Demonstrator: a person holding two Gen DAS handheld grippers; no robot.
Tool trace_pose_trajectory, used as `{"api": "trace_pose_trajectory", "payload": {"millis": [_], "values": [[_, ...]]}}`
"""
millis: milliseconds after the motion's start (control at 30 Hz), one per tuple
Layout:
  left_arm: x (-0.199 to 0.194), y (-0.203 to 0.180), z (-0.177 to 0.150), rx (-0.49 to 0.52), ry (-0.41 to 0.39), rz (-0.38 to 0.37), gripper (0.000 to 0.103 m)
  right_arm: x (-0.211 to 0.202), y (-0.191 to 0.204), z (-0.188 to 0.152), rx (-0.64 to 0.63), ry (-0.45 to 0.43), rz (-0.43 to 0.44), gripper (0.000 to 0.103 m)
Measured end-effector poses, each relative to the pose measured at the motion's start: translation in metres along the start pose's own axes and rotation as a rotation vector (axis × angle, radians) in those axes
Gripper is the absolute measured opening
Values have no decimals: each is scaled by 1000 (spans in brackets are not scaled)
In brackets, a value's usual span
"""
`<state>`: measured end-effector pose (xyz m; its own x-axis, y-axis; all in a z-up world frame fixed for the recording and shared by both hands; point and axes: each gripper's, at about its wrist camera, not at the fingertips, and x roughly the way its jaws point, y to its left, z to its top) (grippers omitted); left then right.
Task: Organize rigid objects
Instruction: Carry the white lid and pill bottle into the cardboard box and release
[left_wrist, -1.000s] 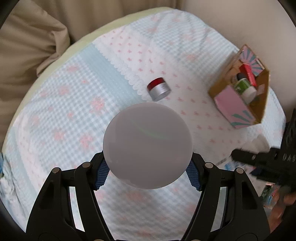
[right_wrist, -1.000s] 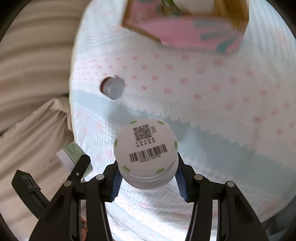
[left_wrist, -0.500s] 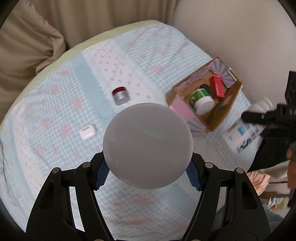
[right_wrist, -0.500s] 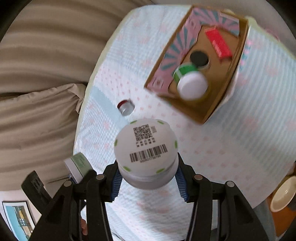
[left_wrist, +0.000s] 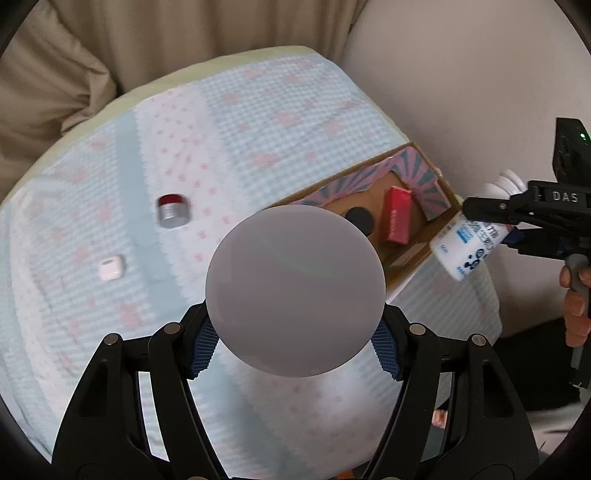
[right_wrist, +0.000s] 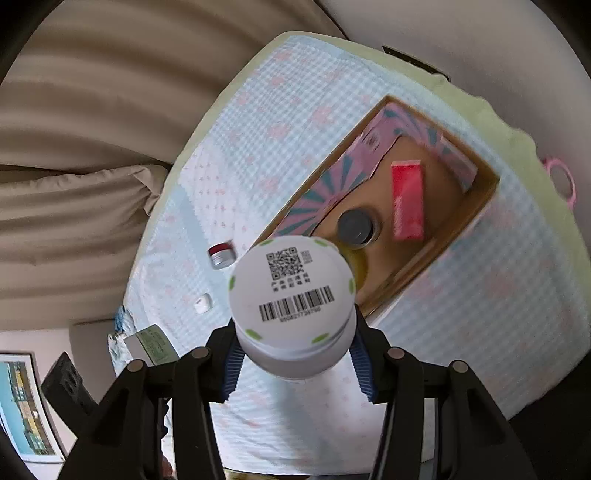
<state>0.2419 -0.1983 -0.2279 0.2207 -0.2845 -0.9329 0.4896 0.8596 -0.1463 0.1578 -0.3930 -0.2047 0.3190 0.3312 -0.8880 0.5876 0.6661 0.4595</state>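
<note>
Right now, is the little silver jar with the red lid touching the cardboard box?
Apart. The left wrist view shows bare checked cloth between the silver jar and the cardboard box; the right wrist view shows that gap too.

Left gripper (left_wrist: 294, 349): pointed steeply down, blue-padded fingers (left_wrist: 201, 345) clamped on a grey round container (left_wrist: 294, 291). Right gripper (right_wrist: 295, 363): likewise steeply down, fingers gripping a white barcoded bottle (right_wrist: 291, 299). A hand (left_wrist: 574, 295) holds its handle.
</note>
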Motion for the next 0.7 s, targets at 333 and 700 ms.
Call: {"api": "trace_pose_trajectory", "payload": {"millis": [333, 700], "values": [[75, -76, 53, 39, 61, -28, 67, 4, -59, 73, -73, 48, -76, 47], [182, -115, 98, 117, 171, -41, 67, 48, -84, 117, -282, 92, -209, 47]]}}
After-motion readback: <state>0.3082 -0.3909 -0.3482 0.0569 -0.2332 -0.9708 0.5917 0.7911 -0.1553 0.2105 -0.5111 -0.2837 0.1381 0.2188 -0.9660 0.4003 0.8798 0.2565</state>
